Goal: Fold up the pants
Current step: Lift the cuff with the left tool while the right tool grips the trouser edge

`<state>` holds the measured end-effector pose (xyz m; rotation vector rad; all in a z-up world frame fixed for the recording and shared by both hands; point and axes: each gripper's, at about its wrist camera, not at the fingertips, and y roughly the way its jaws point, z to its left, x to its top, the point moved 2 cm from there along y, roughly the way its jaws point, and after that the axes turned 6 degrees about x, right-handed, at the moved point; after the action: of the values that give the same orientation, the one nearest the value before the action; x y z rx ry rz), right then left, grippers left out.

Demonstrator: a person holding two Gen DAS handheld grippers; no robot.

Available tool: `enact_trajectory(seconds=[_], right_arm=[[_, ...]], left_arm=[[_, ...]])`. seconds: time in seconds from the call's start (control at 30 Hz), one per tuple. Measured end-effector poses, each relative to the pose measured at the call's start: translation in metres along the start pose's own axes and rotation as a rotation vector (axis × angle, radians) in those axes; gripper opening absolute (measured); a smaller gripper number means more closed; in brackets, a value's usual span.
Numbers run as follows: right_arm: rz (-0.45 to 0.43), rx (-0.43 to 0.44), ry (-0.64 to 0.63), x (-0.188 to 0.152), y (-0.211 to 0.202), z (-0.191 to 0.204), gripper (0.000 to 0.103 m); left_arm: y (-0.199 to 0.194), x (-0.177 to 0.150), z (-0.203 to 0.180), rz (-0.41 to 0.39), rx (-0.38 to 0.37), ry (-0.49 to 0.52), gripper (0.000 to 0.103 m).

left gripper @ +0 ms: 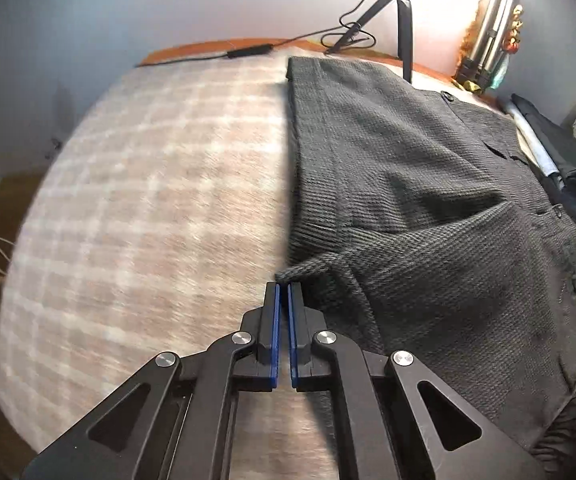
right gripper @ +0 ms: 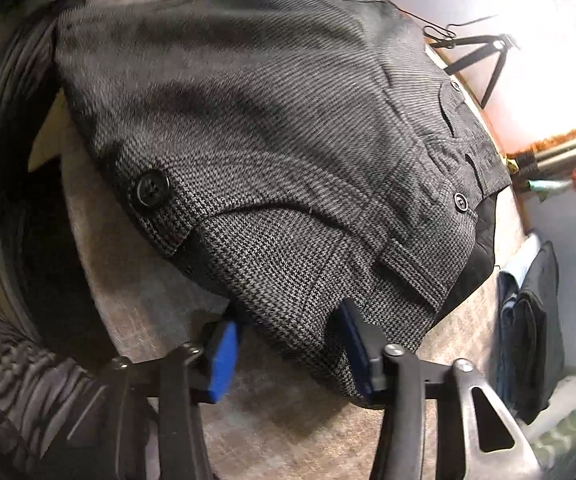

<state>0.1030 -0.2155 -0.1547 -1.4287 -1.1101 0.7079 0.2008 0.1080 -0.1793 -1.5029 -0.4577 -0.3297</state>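
Dark grey checked pants (left gripper: pixel 408 184) lie on a beige plaid blanket (left gripper: pixel 148 184). My left gripper (left gripper: pixel 284 288) is shut, its tips at the near left corner of the cloth; a small fold of fabric sits just past them, and I cannot tell if any cloth is pinched. In the right wrist view the waistband end of the pants (right gripper: pixel 272 152), with buttons, hangs over the table edge. My right gripper (right gripper: pixel 288 328) is open, its blue pads on either side of the lowest cloth corner, which lies between them.
A small black tripod (left gripper: pixel 400 12) with cable and a steel flask (left gripper: pixel 492 28) stand at the far edge. Folded dark garments (left gripper: pixel 556 152) lie at the right, also in the right wrist view (right gripper: pixel 532 332). The person's striped clothing (right gripper: pixel 16 360) is at the left.
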Motion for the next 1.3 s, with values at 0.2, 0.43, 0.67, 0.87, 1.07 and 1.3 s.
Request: enact_trajectory(seconds=[0.2,0.43,0.67,0.87,1.07,1.3], right_arm=[[-0.023,0.008,0.025,-0.003,-0.006,-0.004,0.04],[-0.048,0.01,0.039,0.0,-0.015,-0.003,0.03],[-0.095,0.005,0.109,0.002,-0.025,-0.017,0.025],[-0.122,0.004,0.15,0.003,-0.033,-0.02,0.024],[-0.134,0.014,0.176,0.0,-0.036,-0.024,0.023],[-0.148,0.001,0.175,-0.001,-0.039,-0.021,0.022]], left_arm=[[-0.036,-0.006,-0.009,-0.058,-0.047,0.111,0.019],[-0.106,-0.048,-0.057,-0.14,-0.176,0.396,0.046],[-0.129,-0.109,-0.117,-0.129,-0.274,0.703,0.046],[-0.111,-0.144,-0.141,-0.085,-0.244,0.843,0.046],[-0.082,-0.152,-0.135,-0.063,-0.139,0.881,0.046],[-0.08,-0.141,-0.114,-0.093,-0.112,0.815,0.016]])
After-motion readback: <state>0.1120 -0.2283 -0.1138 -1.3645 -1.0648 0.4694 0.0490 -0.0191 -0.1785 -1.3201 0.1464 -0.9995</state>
